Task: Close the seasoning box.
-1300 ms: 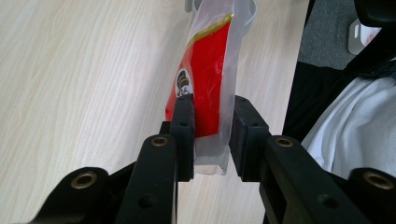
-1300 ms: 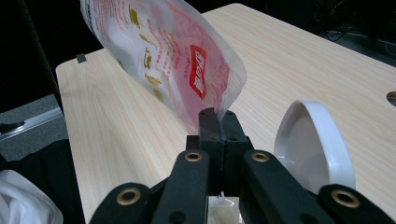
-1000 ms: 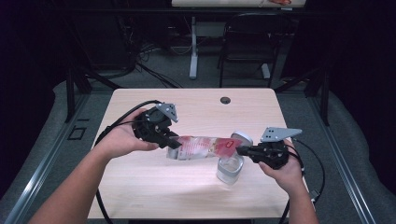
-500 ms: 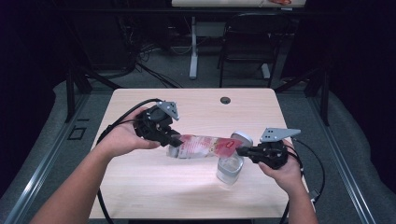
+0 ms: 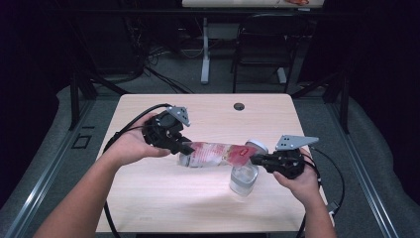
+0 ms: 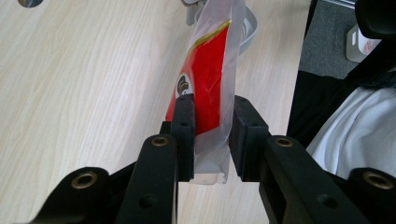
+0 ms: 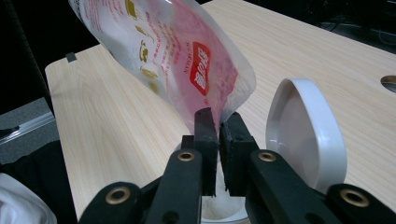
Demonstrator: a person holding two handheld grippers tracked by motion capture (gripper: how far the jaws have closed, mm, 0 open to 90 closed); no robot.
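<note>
— Where is the pouch relative to your grippers?

— Above the counter [image 5: 148, 198], the pouch [image 5: 218, 153] hangs stretched between my two grippers, clear of the wood. My left gripper [image 5: 185, 148] has one end of it: in the left gripper view the sealed edge sits between the pads, with the left pad against the red print and the right pad at the clear film, so I count that as clamped. My right gripper [image 5: 255, 159] is at the other end, right over the clear jar [image 5: 243, 179], and the jar's white lid [image 5: 257, 146] stands just behind it.

— And the right one's grip?

— Its jaws have just been opening. In the right gripper view a narrow gap shows between the pads [image 7: 206, 135], the pouch's bottom corner sits at their tips, and I cannot tell whether they press on it.

— Which way does the pouch run?

— Its long axis lies nearly level, across the counter from left to right, sloping slightly down toward the jar's mouth on my right.
</note>
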